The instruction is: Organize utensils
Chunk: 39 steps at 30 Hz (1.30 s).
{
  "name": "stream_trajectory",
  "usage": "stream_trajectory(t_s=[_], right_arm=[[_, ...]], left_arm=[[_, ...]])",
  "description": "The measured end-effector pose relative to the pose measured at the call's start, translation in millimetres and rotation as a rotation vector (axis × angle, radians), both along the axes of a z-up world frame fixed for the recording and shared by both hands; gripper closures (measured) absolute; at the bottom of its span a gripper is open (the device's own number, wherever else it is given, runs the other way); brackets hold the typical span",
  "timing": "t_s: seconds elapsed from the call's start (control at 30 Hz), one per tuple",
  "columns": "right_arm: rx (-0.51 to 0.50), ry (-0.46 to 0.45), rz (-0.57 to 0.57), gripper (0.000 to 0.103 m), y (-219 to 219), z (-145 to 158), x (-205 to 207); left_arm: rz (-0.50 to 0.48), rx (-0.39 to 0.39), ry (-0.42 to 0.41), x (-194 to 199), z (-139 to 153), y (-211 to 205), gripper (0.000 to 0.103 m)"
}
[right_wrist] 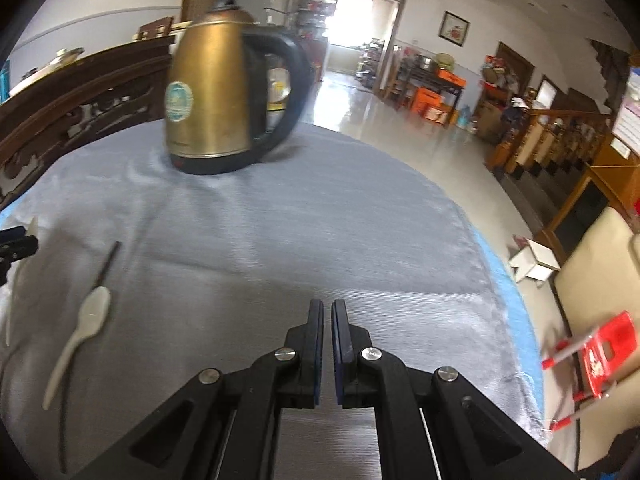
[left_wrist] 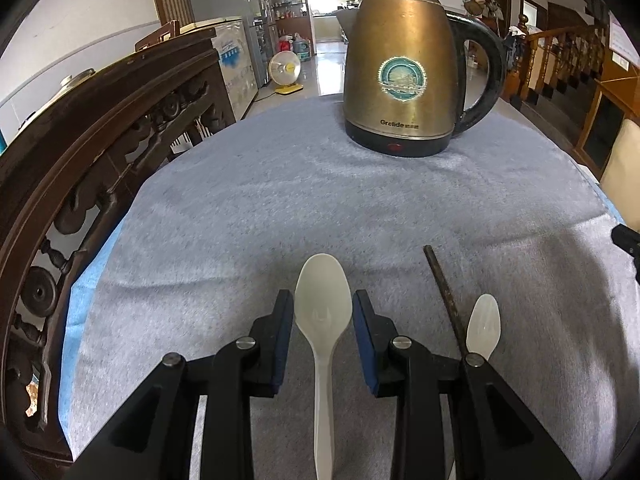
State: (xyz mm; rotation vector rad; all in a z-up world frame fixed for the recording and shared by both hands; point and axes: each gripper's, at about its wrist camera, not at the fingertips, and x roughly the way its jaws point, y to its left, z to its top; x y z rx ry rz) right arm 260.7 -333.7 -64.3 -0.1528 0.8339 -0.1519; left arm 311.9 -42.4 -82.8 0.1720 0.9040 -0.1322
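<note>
A large white plastic spoon [left_wrist: 323,320] lies on the grey cloth [left_wrist: 280,208] between the fingers of my left gripper [left_wrist: 322,312], which is open around it without touching. To its right lie a dark thin stick [left_wrist: 446,296] and a small white spoon [left_wrist: 484,326], side by side. The right wrist view shows the small spoon [right_wrist: 86,322] and the stick [right_wrist: 108,264] at the left, with the left gripper's tip at the left edge [right_wrist: 16,246]. My right gripper [right_wrist: 327,320] is shut and empty over bare cloth.
A brass electric kettle [left_wrist: 404,72] with a black handle stands at the back of the table, also in the right wrist view [right_wrist: 212,96]. A carved dark wooden chair back [left_wrist: 100,140] lines the left edge. The cloth's right edge [right_wrist: 500,280] drops to the floor.
</note>
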Motion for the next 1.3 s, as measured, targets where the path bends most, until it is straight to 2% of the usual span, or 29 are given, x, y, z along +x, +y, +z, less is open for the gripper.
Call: stream_trajectory(t_s=[0.3, 0.9, 0.97, 1.03, 1.1, 1.17, 1.23, 1.3], right_arm=[[-0.019, -0.014, -0.054, 0.096, -29, 7, -14], [-0.024, -0.009, -0.072, 0.096, -32, 3, -13], [-0.007, -0.001, -0.064, 0.096, -31, 2, -13], [0.054, 0.016, -0.029, 0.096, -29, 2, -11], [0.186, 0.064, 0.067, 0.089, -19, 0, -6], [0.251, 0.101, 0.141, 0.06, -5, -5, 1], [0.295, 0.134, 0.23, 0.041, 17, -11, 9], [0.354, 0.134, 0.314, 0.041, 38, -13, 15]], left_arm=[[-0.011, 0.012, 0.0, 7, -2, -12, 0.071], [-0.021, 0.019, 0.009, 6, -4, -18, 0.071], [-0.023, 0.01, 0.015, 6, -5, -18, 0.071], [-0.023, 0.001, 0.021, 6, -6, -17, 0.071], [-0.018, 0.004, 0.02, 6, -7, -15, 0.071], [-0.007, -0.005, 0.028, 5, -8, -9, 0.071], [0.0, -0.008, 0.028, 3, -8, -5, 0.071], [0.008, -0.02, 0.026, -1, -8, 2, 0.071]])
